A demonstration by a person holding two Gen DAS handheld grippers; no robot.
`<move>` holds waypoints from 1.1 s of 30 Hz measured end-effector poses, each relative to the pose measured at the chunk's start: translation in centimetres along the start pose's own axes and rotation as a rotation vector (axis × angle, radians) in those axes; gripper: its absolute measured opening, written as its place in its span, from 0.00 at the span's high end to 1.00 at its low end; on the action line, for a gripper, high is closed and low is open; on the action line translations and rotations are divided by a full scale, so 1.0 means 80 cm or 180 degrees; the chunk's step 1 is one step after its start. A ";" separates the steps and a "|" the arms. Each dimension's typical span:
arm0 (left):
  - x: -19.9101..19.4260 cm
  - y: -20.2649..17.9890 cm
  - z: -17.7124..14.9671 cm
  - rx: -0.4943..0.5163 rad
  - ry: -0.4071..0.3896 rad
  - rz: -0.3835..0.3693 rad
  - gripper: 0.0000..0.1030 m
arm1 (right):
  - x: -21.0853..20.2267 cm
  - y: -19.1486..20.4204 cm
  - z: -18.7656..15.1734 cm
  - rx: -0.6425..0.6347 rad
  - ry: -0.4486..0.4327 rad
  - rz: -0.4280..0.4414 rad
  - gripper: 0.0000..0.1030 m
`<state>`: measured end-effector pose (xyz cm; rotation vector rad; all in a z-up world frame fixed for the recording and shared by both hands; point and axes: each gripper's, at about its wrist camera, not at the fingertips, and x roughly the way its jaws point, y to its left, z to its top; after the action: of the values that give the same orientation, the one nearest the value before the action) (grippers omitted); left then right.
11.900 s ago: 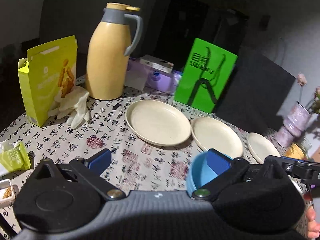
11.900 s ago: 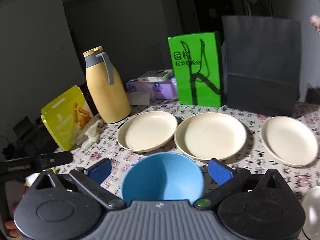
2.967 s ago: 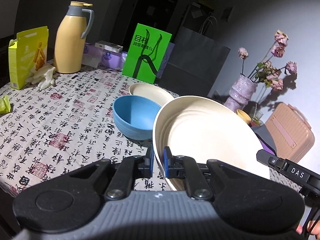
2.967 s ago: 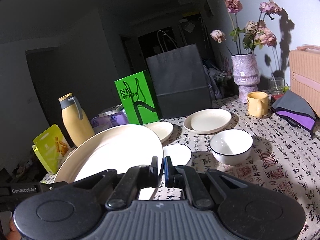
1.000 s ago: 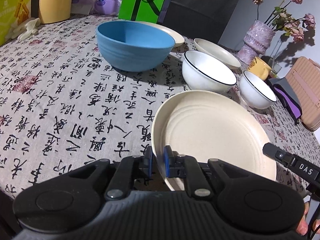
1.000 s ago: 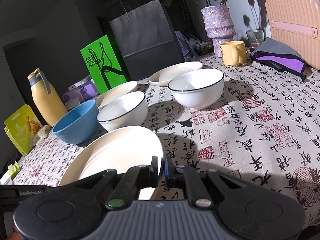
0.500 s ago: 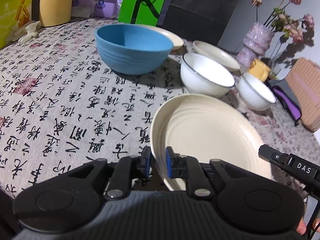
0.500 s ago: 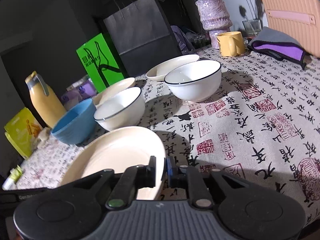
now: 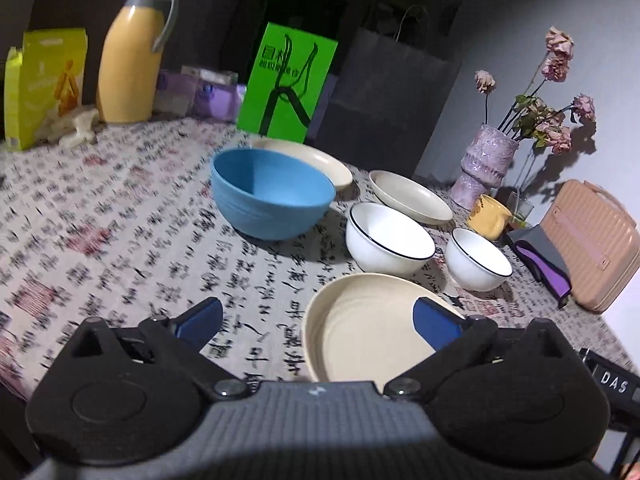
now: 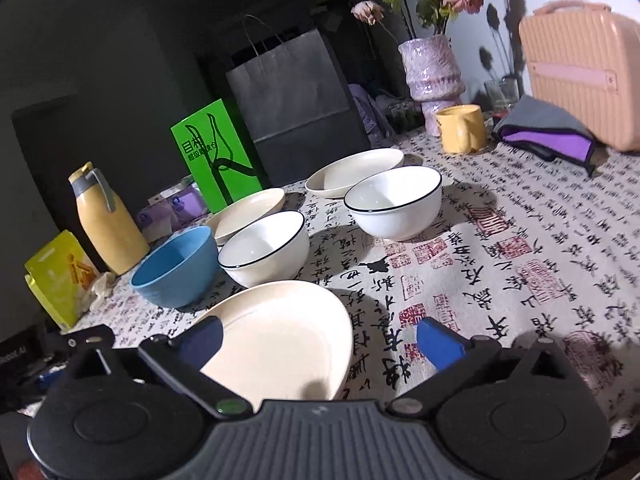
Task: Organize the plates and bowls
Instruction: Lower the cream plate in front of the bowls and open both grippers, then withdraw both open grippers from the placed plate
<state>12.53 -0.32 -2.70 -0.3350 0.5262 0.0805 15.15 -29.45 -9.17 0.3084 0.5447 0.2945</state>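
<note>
Three cream plates are on the calligraphy-print tablecloth (image 9: 120, 216): the nearest cream plate (image 9: 360, 332) lies flat at the table's near edge, a second plate (image 9: 320, 160) sits behind the blue bowl (image 9: 272, 196), and a third plate (image 9: 408, 198) lies further right near the purple vase (image 9: 486, 164). There are three bowls: the one blue bowl and two white bowls with dark rims, the larger white bowl (image 9: 388, 240) just beside the blue one and the smaller white bowl (image 9: 478, 260) to its right.

The left gripper (image 9: 316, 322) is spread wide, its blue pads apart; the right pad overlaps the nearest plate in the view, but neither pad pinches it. The right gripper (image 10: 320, 338) is likewise spread wide, holding nothing, with the same plate (image 10: 280, 336) lying between and just ahead of its fingers.

One yellow thermos jug (image 9: 128, 52), one green bag (image 9: 288, 84), one dark paper bag (image 10: 292, 104), one yellow mug (image 10: 460, 128) and one pink case (image 10: 580, 72) stand around the table.
</note>
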 end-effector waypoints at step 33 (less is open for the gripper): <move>-0.025 -0.034 0.035 0.0369 -0.0183 0.0279 0.00 | 0.001 0.070 0.030 -0.0692 -0.0001 0.0013 0.00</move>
<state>12.63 -1.93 1.39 -0.1957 0.4863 0.1435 15.42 -24.82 -5.25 0.0991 0.5068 0.3545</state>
